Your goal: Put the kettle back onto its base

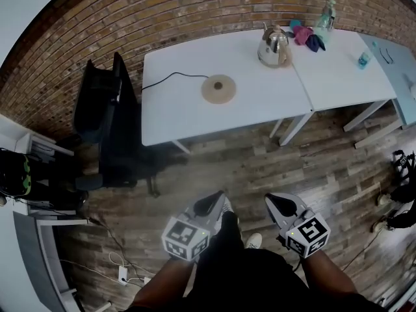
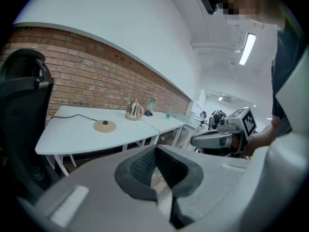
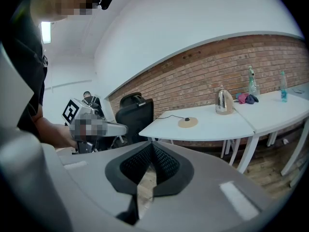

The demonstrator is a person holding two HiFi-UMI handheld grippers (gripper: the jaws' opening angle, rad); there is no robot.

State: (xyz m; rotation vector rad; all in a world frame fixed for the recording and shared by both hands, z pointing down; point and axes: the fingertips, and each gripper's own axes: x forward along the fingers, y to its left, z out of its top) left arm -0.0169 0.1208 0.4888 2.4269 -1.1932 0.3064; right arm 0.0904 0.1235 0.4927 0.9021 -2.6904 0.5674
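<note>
A shiny metal kettle (image 1: 273, 46) stands on the white table (image 1: 175, 116), near its right end. Its round tan base (image 1: 218, 88) lies apart from it toward the table's middle, with a black cord (image 1: 170, 78) trailing left. Both grippers hover over the wooden floor, well short of the table. The left gripper (image 1: 211, 204) and right gripper (image 1: 275, 204) are shut and hold nothing. In the left gripper view the kettle (image 2: 134, 111) and base (image 2: 104, 126) lie far beyond the shut jaws (image 2: 155, 151). The right gripper view shows the kettle (image 3: 223, 102) and base (image 3: 188, 123) past its shut jaws (image 3: 152, 146).
A black office chair (image 1: 107, 119) stands left of the table. A second white table (image 1: 344, 70) adjoins on the right, with a green bottle (image 1: 325, 17), coloured cloths (image 1: 305, 35) and a small blue bottle (image 1: 364, 59). A brick wall runs behind. Cables and a power strip (image 1: 122, 273) lie on the floor at left.
</note>
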